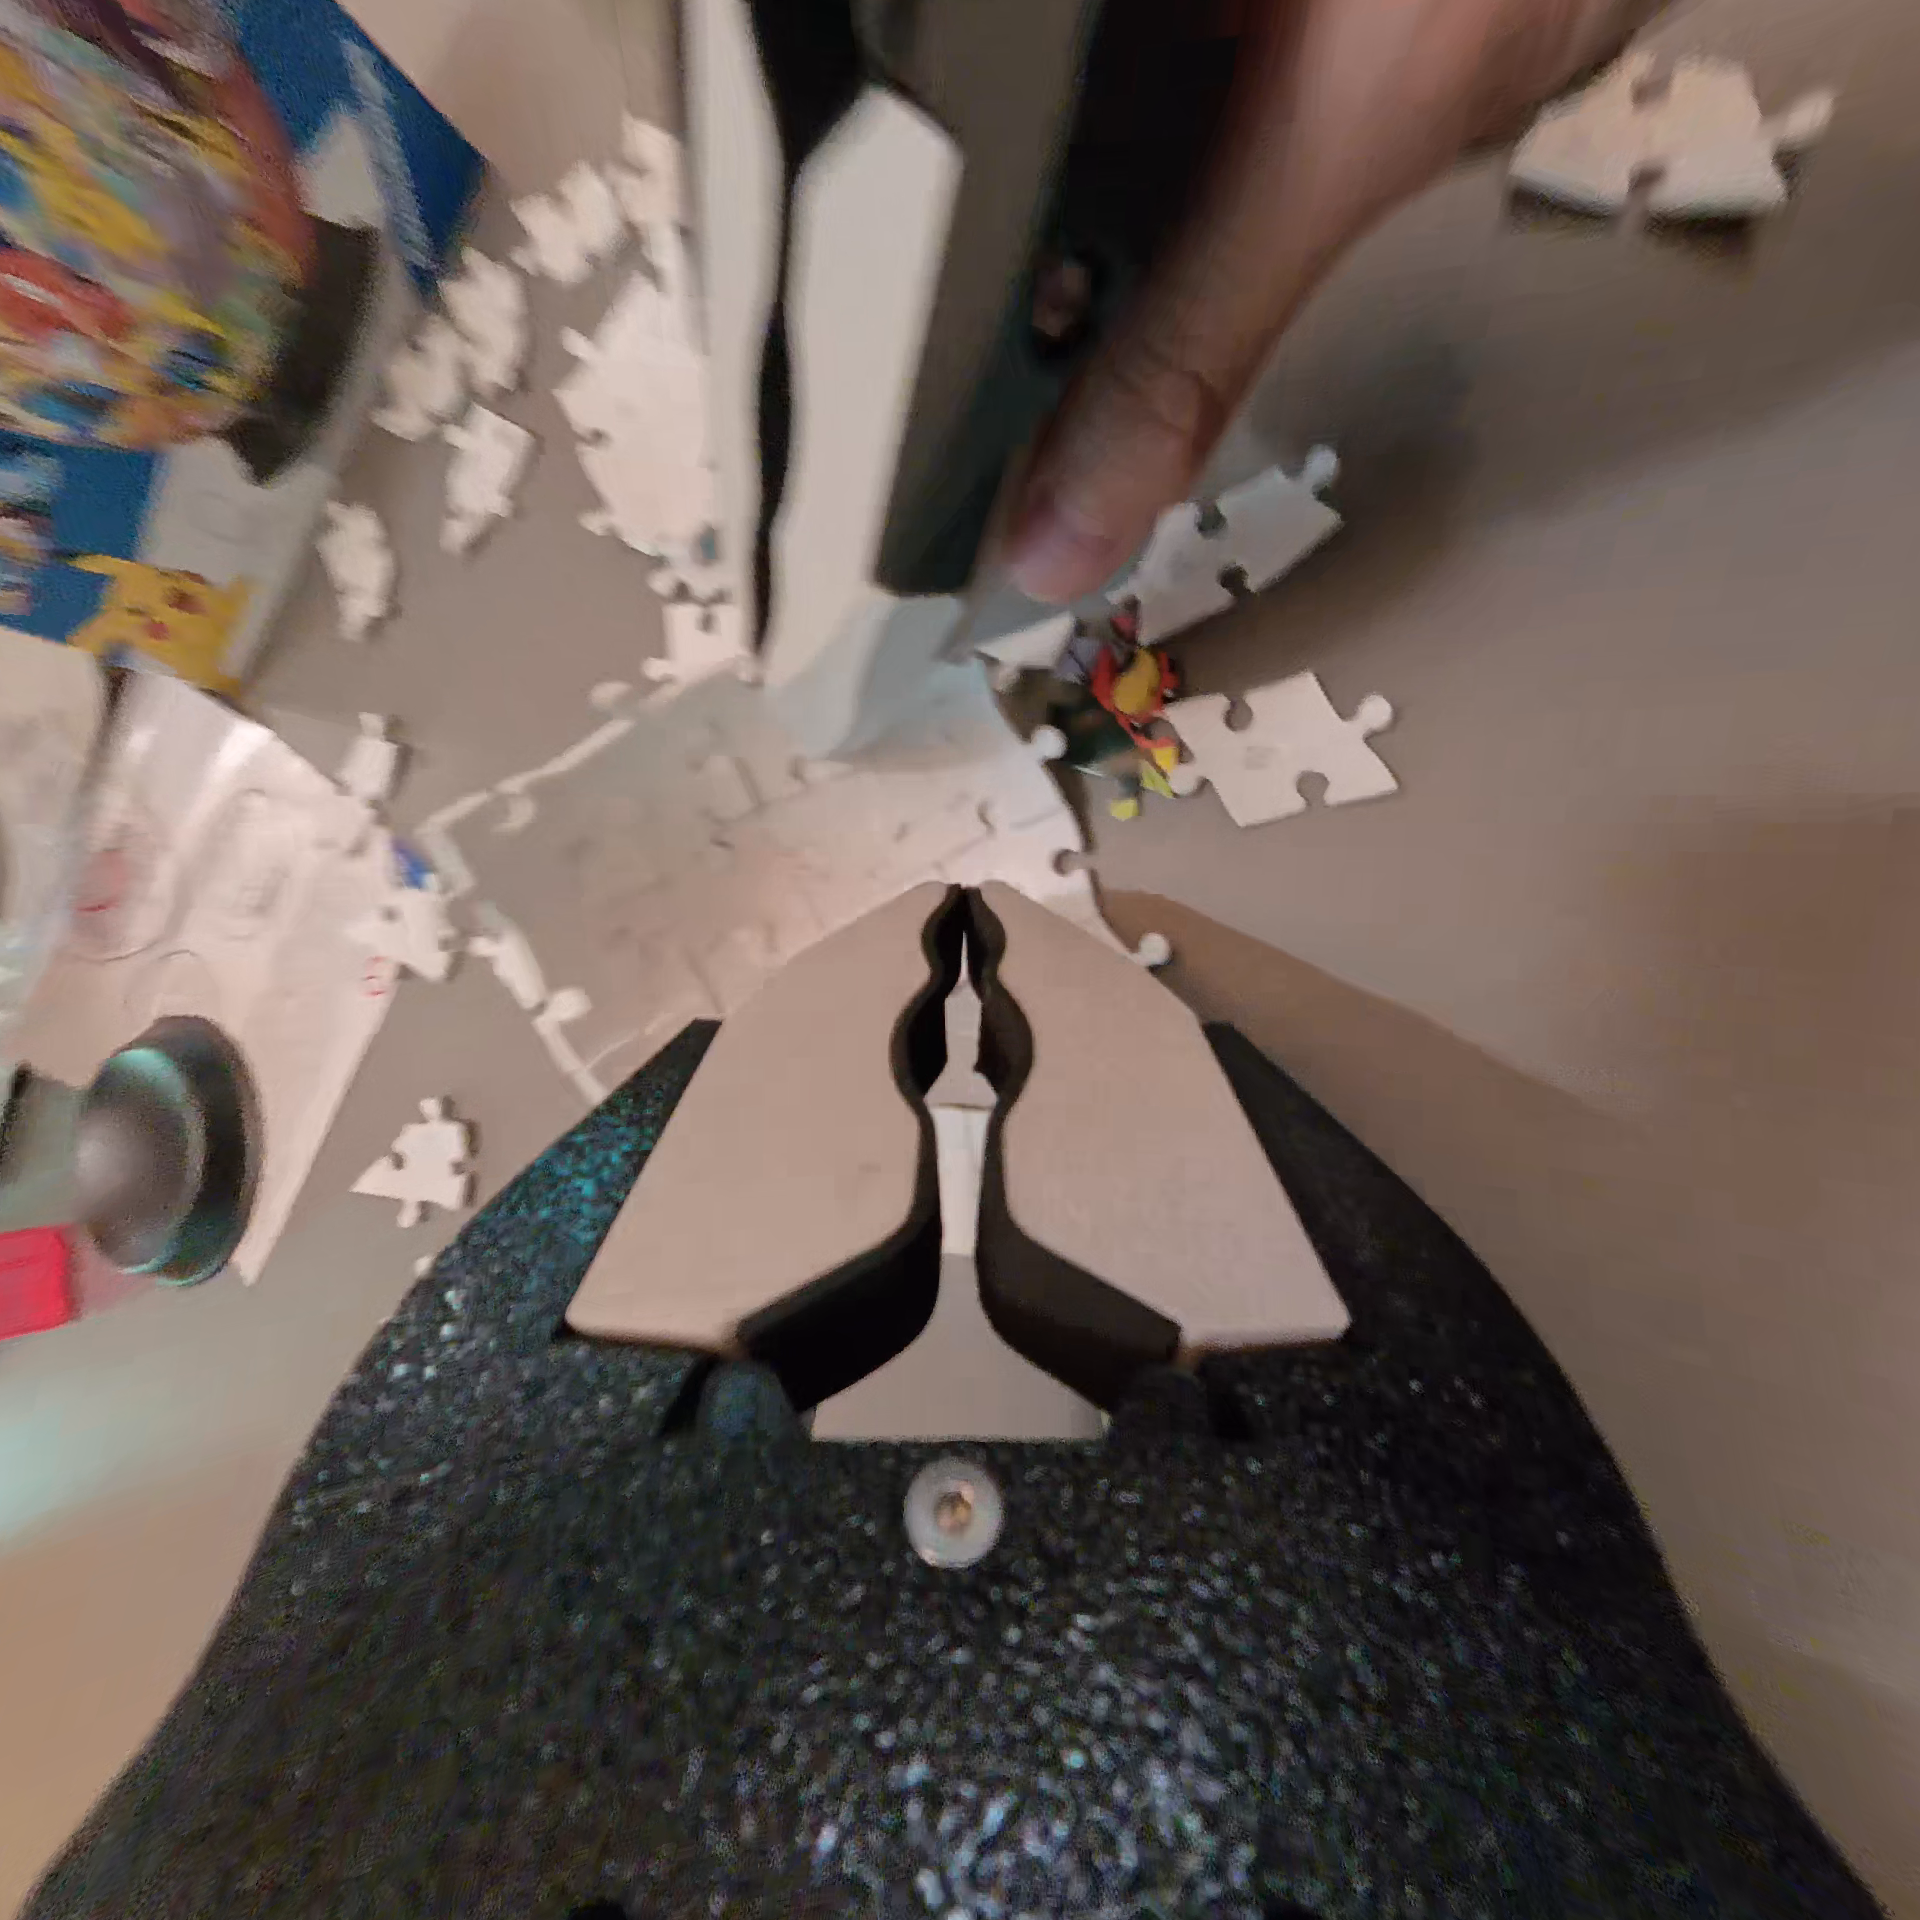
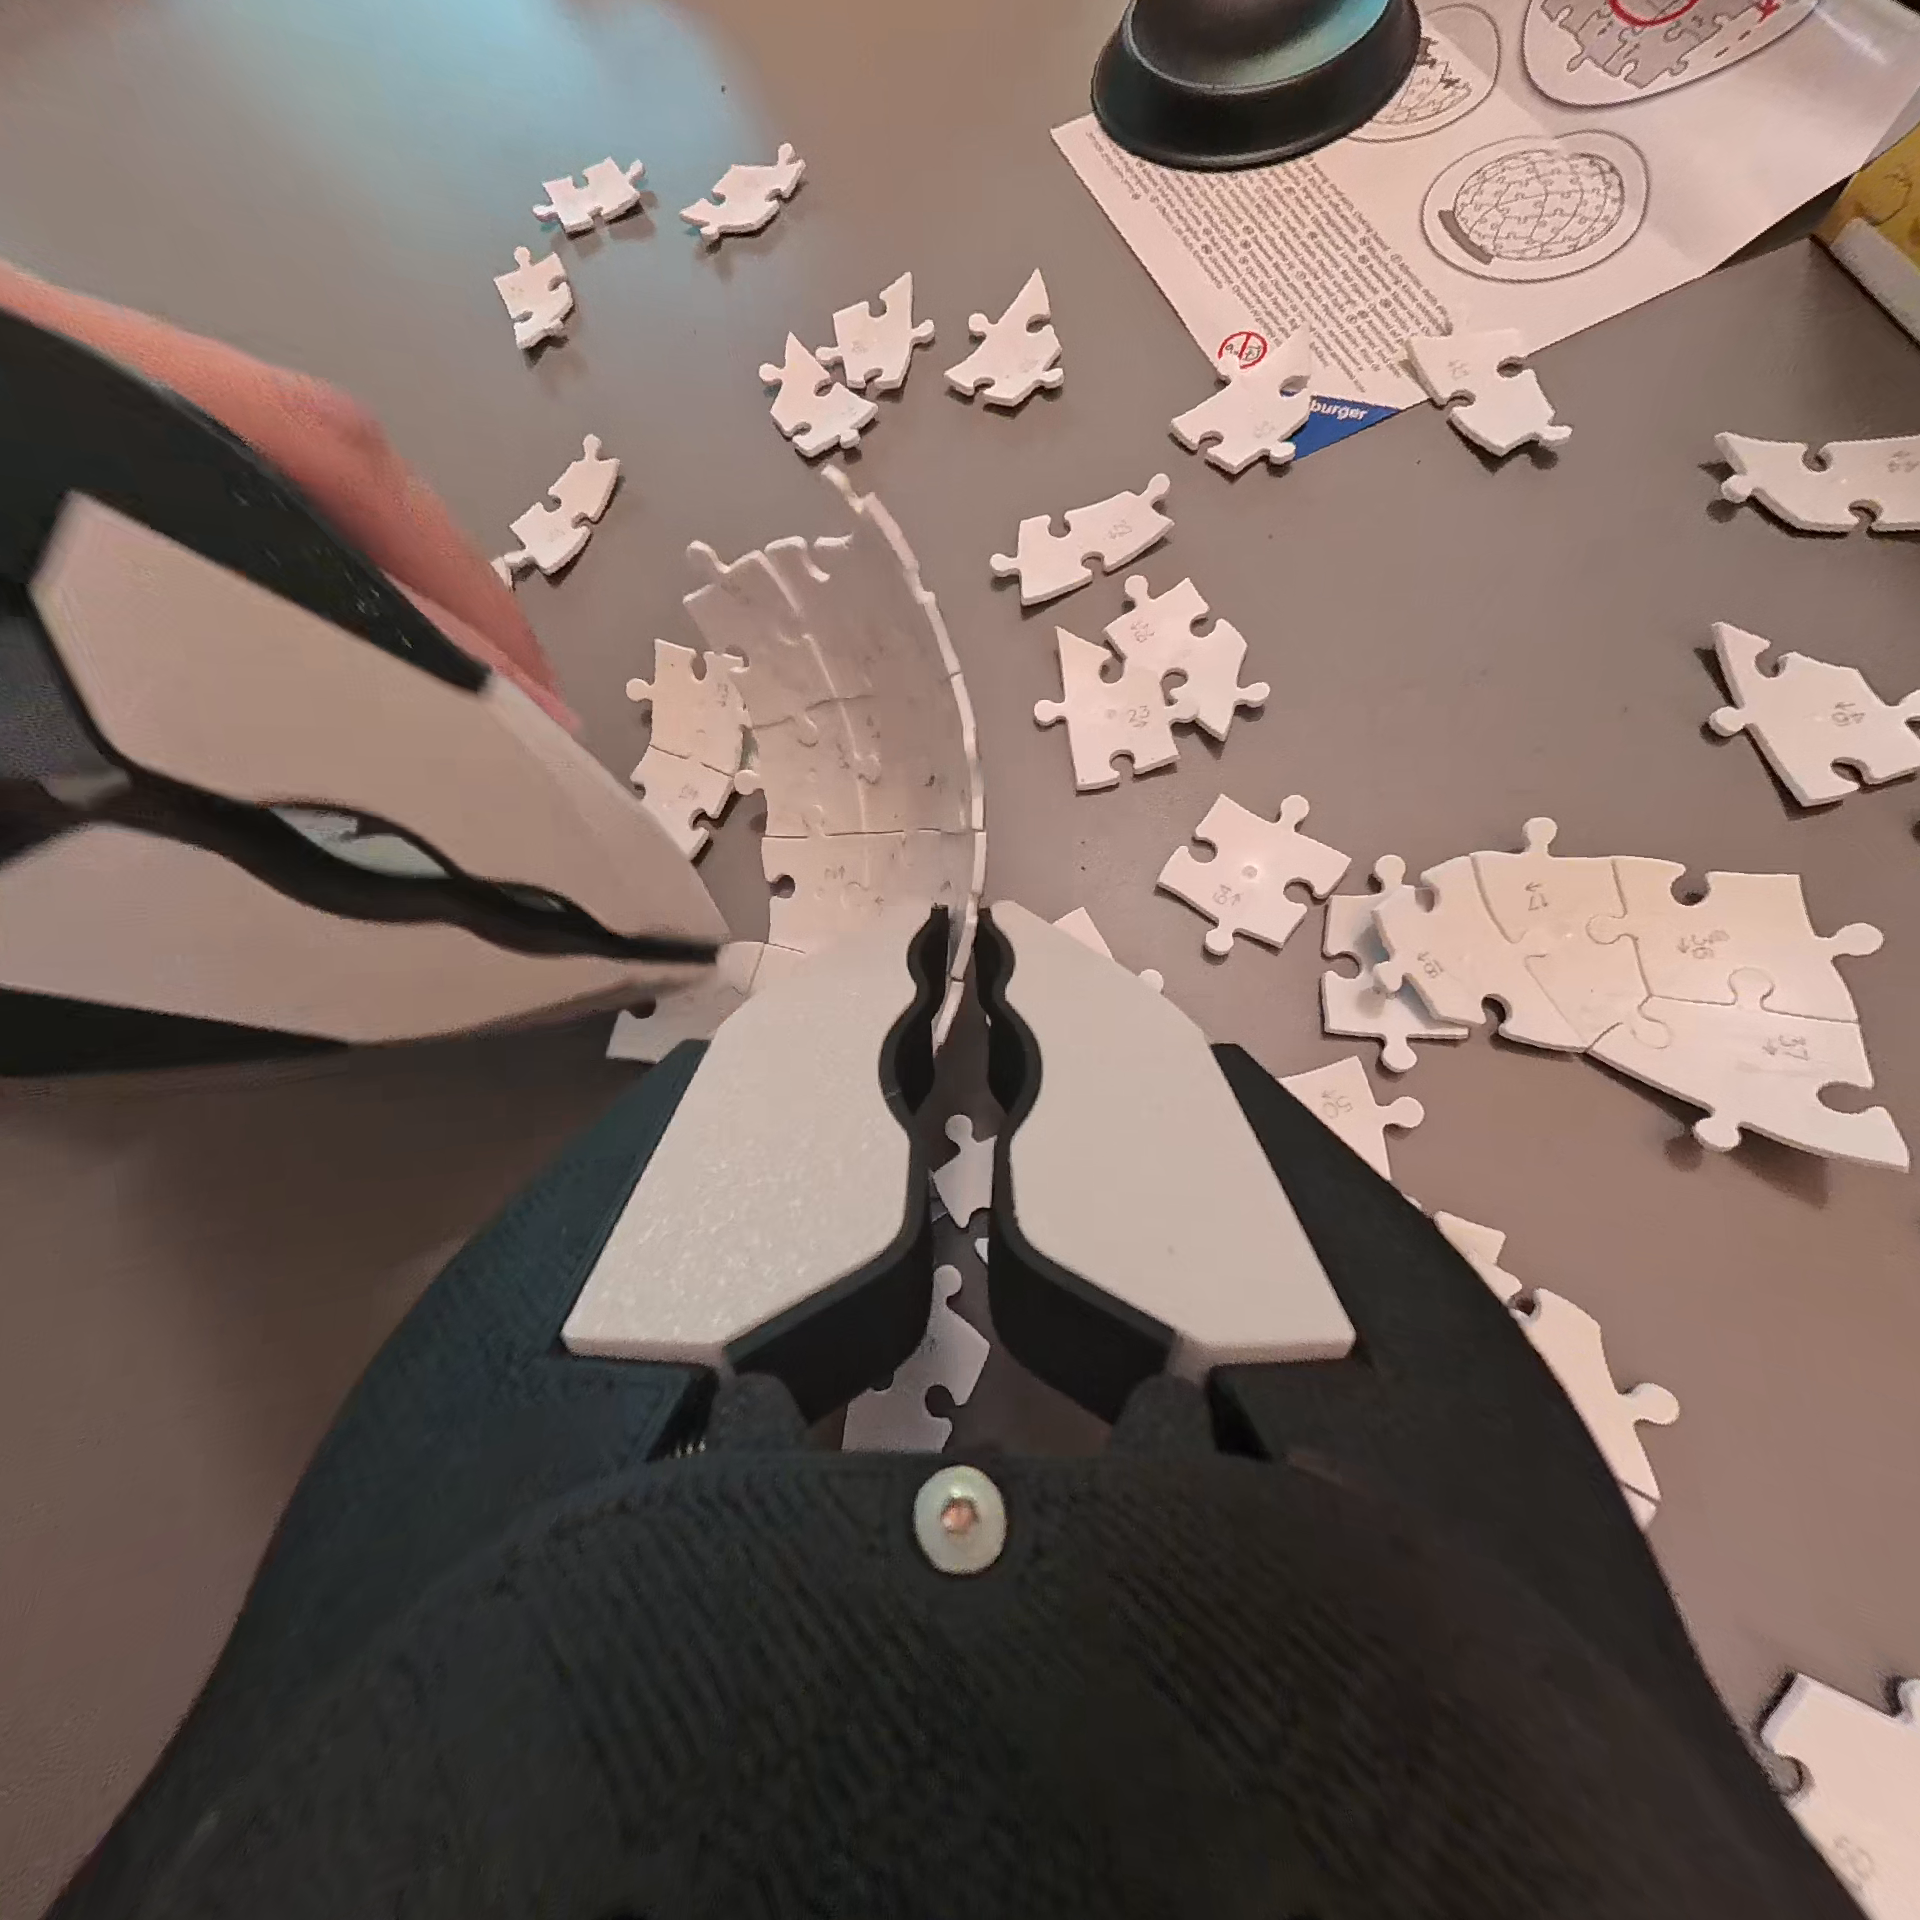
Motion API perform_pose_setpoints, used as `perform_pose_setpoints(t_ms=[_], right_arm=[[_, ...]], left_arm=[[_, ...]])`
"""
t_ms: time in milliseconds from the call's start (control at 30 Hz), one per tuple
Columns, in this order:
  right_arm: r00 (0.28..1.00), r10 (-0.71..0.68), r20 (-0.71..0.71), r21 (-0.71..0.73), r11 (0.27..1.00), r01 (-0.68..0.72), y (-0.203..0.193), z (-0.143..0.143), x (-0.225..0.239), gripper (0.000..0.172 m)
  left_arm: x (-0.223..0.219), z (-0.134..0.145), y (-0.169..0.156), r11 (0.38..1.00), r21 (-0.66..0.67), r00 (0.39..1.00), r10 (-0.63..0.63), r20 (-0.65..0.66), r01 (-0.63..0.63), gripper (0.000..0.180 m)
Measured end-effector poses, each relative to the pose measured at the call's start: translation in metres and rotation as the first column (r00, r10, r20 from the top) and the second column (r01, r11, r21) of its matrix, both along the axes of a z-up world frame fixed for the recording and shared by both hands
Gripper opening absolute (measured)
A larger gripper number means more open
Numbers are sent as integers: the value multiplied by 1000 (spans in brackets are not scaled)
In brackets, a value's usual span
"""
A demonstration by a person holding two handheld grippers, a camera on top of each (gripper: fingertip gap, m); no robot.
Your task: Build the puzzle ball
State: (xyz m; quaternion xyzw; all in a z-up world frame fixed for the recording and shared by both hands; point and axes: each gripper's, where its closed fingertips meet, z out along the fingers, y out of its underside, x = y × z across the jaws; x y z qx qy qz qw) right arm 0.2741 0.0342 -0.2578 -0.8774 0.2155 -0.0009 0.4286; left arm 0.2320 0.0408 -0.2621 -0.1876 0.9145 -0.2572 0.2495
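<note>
Gripping one curved puzzle shell (image 2: pixel 831 727), two grippers.

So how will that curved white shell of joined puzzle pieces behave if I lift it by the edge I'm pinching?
The curved shell looks thin and probably light. Held only by interlocking tabs, it may flex or split at a seam. The right gripper pinches just its rim, so it could pivot; the left gripper sits shut at its lower edge, and the loose pieces would likely slide.

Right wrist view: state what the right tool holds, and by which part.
The right tool grips the curved assembled puzzle section by its near rim edge, which runs between the fingertips.
</note>
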Motion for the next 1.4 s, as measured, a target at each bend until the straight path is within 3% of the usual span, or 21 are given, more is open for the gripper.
perform_pose_setpoints(t_ms=[133, 200, 267, 367, 433, 533, 767, 900, 967, 1067, 1200, 1400], right_arm=[[1000, -2, -25, 16, 1000, 2, 0, -3, 1, 5], [999, 1, -34, 17, 1000, 0, -1, -5, 1, 6], [999, -1, -38, 17, 1000, 1, -1, -7, 2, 6], [999, 4, -47, 6, 1000, -4, -1, -10, 1, 8], [999, 7, -47, -7, 1000, -7, -1, -13, 1, 9], [998, 15, -55, -15, 1000, -16, -3, -16, 0, 15], [998, 24, -51, 10, 1000, -23, -17, -12, 6, 29], [984, 142, 110, -2, 990, -143, -30, 6, 3, 39], [913, 282, 294, -34, 958, -285, -31, 23, -12, 44], [681, 428, 594, -157, 892, -424, -24, 41, -31, 54], [570, 552, 609, -316, 828, -464, -28, 29, -32, 50], [232, 770, 595, -693, 637, -337, -43, -1, -3, 47]], left_arm=[[21, 42, 24, 983, -126, 981, 147, 127, -131, 3], [31, 52, 42, 965, -168, 966, 224, 127, -201, 7], [39, 50, 55, 949, -202, 964, 259, 65, -241, 13], [50, 33, 59, 923, -266, 958, 251, -137, -279, 22], [56, 22, 55, 908, -305, 941, 208, -266, -287, 21], [64, 13, 50, 890, -341, 917, 174, -359, -302, 16], [56, 12, 44, 892, -374, 949, 154, -273, -253, 11], [54, 32, 52, 906, -376, 981, 161, -112, -192, 11], [49, 42, 56, 916, -368, 987, 152, -47, -159, 11], [41, 50, 62, 935, -339, 992, 123, 39, -103, 11], [32, 45, 64, 953, -300, 995, 61, 76, -36, 11], [25, 21, 62, 959, -282, 999, -22, 27, 29, 11]])
